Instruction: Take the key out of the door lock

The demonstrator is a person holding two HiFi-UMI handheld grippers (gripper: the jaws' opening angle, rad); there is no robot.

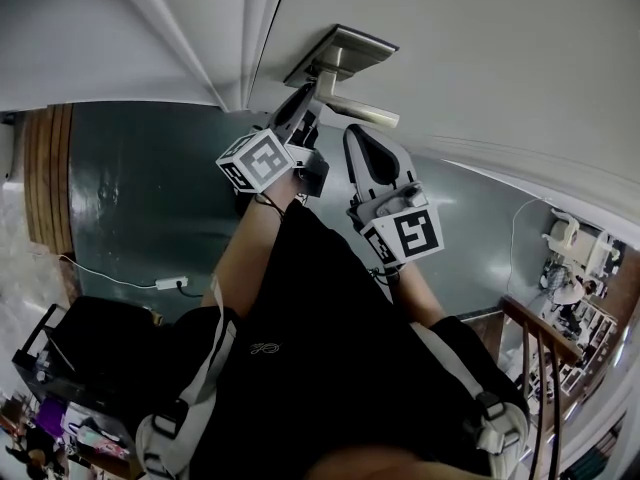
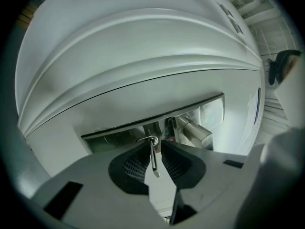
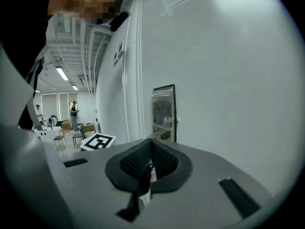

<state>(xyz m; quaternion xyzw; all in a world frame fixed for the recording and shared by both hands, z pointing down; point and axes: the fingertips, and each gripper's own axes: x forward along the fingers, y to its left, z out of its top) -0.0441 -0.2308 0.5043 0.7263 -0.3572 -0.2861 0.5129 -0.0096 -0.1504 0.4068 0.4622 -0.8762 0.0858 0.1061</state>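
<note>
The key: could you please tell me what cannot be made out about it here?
Left gripper view: the key stands edge-on between the left gripper's pads, which hide the keyhole.
Head view: that gripper hides the key.
Right gripper view: the lock plate is small and glary; no key shows.

Left claw (image 2: 155, 146) narrowly parted, right claw (image 3: 151, 144) closed

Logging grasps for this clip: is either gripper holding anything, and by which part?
Nothing held yet: left gripper jaws flank the thin silver metal key without clamping it; right gripper shut, empty.
</note>
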